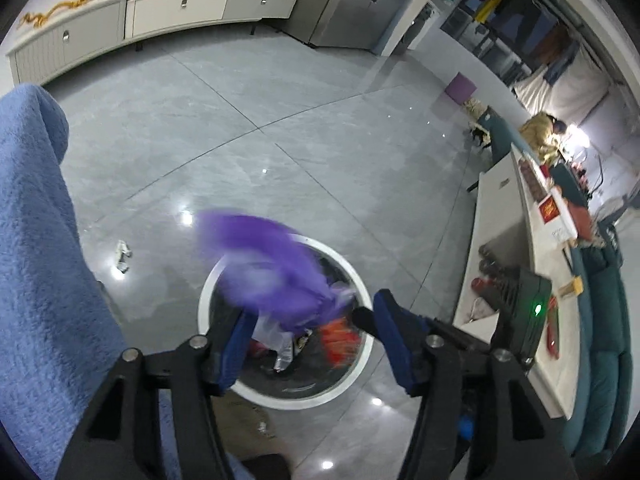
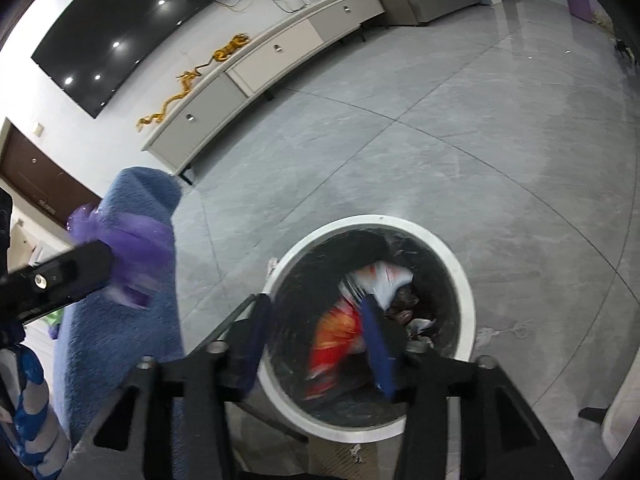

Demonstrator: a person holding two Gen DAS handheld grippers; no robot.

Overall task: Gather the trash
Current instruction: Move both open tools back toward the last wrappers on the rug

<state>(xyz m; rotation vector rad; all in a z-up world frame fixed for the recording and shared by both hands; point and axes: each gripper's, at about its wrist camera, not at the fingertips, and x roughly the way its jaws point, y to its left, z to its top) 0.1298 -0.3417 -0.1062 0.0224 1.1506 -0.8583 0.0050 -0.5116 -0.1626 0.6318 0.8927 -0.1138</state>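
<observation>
Big grey tiled floor [image 1: 280, 128], wide open on the far side out to the white TV cabinet [image 1: 160, 8]; plenty of room to swing there. Near side tighter: blue fleece-covered shape [image 1: 36, 240] close on one flank, low white table [image 1: 504, 264] w/ clutter on the other.

Round bin [image 2: 448, 248], white rim, black liner, sits directly under both tools. Step in hand, by my read: dropping trash into bin.

Left gripper [image 1: 316, 340] jaws roughly half apart, purple plastic bag [image 1: 272, 268] blurred over the rim, looks loose, not pinched. Right gripper [image 2: 316, 340] partly open, red-orange wrapper [image 2: 336, 332] blurred betw. its jaws inside the bin, prob. released.

Next move calls for lifting clear w/o clipping the rim, then going for the small white scrap [image 1: 122, 256] on the floor beyond the bin.
</observation>
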